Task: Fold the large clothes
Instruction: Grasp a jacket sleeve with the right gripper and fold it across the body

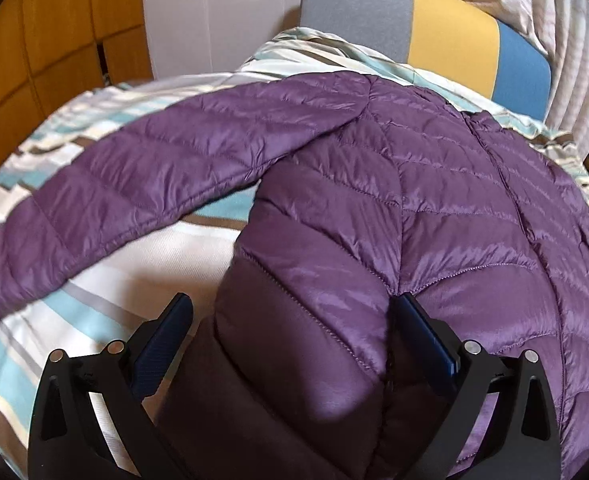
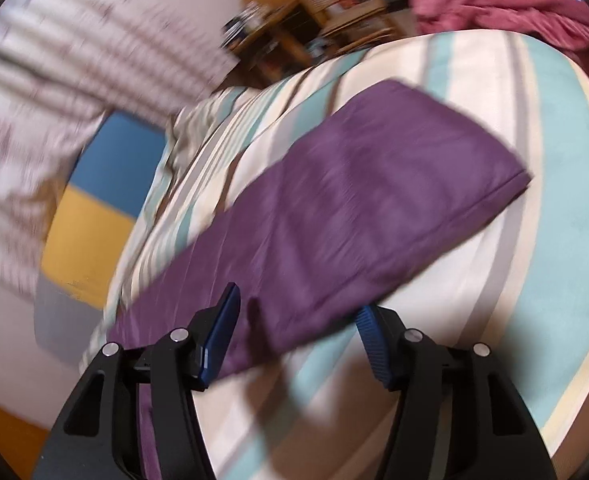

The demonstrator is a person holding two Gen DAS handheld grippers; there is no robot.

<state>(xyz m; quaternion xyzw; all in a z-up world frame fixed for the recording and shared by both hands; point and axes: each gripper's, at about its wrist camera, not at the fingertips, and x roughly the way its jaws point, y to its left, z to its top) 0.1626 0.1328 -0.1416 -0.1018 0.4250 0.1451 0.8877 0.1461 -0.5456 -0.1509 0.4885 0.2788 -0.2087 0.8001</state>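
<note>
A purple quilted down jacket (image 1: 434,184) lies spread on a striped bed. One sleeve (image 1: 146,176) stretches out to the left. My left gripper (image 1: 294,308) is open, its blue-padded jaws straddling a raised fold at the jacket's lower side edge. In the right wrist view the other sleeve (image 2: 358,208) lies flat across the bed, cuff at the far right. My right gripper (image 2: 298,308) is open, with the near edge of that sleeve between its jaws. This view is motion-blurred.
The bed cover (image 1: 106,280) has teal, cream and grey stripes. A grey, yellow and blue headboard (image 1: 450,28) stands behind, with curtains (image 2: 54,60) beside it. Orange wardrobe doors (image 1: 46,40) are at the left. A pink cloth (image 2: 514,4) lies at the bed's far corner.
</note>
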